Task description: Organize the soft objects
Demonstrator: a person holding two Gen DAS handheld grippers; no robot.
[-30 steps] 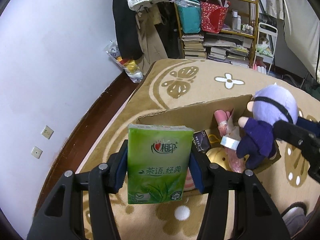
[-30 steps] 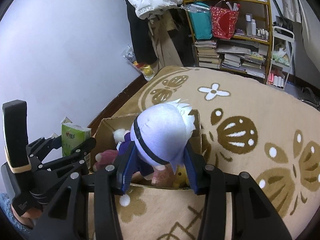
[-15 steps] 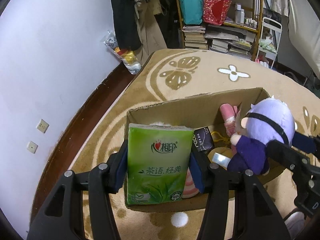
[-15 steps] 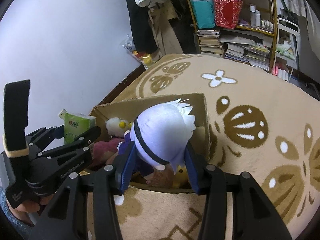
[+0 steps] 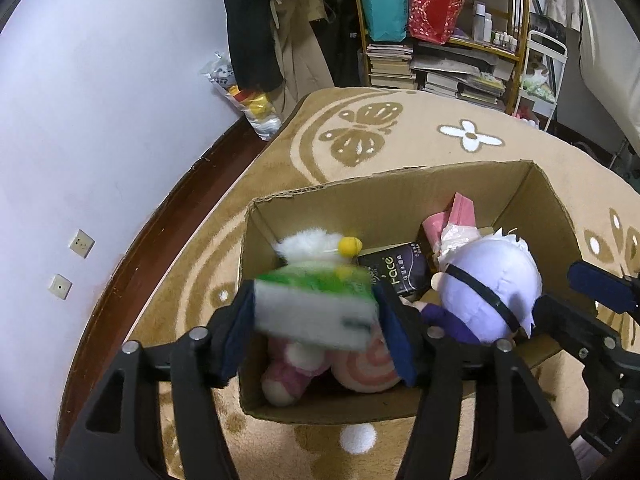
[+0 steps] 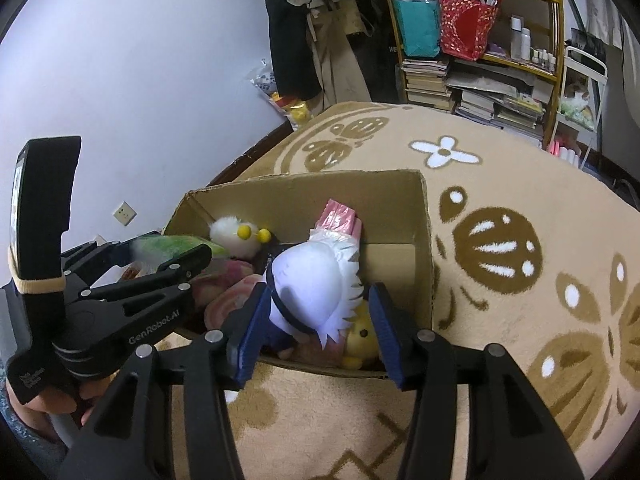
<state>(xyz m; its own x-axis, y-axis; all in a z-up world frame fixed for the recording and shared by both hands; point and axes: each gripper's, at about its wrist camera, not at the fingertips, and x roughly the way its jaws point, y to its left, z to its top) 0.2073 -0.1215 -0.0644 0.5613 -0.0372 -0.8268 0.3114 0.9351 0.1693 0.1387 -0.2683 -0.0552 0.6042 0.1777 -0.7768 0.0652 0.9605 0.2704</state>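
A tan carpet (image 5: 400,148) with brown butterfly and white flower patterns covers a dark wood floor beside a pale lilac wall (image 5: 100,100). At the far side stand 1 wooden shelf (image 6: 480,20) stacked with books and bags, and dark and beige coats (image 5: 276,32) hanging next to it.

1 open cardboard box (image 5: 400,190) sits on the carpet. Inside lie 1 white fluffy toy with 2 yellow balls (image 6: 232,232), 1 pink plush (image 5: 288,372), 1 pink spiral cushion (image 5: 368,364), 1 black packet (image 5: 400,272), 1 pink packet (image 6: 336,220) and 1 yellow plush (image 6: 360,340).

The left hand-held gripper (image 5: 316,328) is above the box's near left corner, its jaws opening. 1 green tissue pack (image 5: 316,308) sits blurred between them, tipped forward with its long axis running across from pad to pad and its white end facing the camera; the pads appear clear of it.

The right hand-held gripper (image 6: 316,328) is over the box's near right part, its jaws also opening. 1 purple-haired doll (image 6: 316,288) is between them, head up toward the camera, body pointing down into the box, with gaps at both pads.
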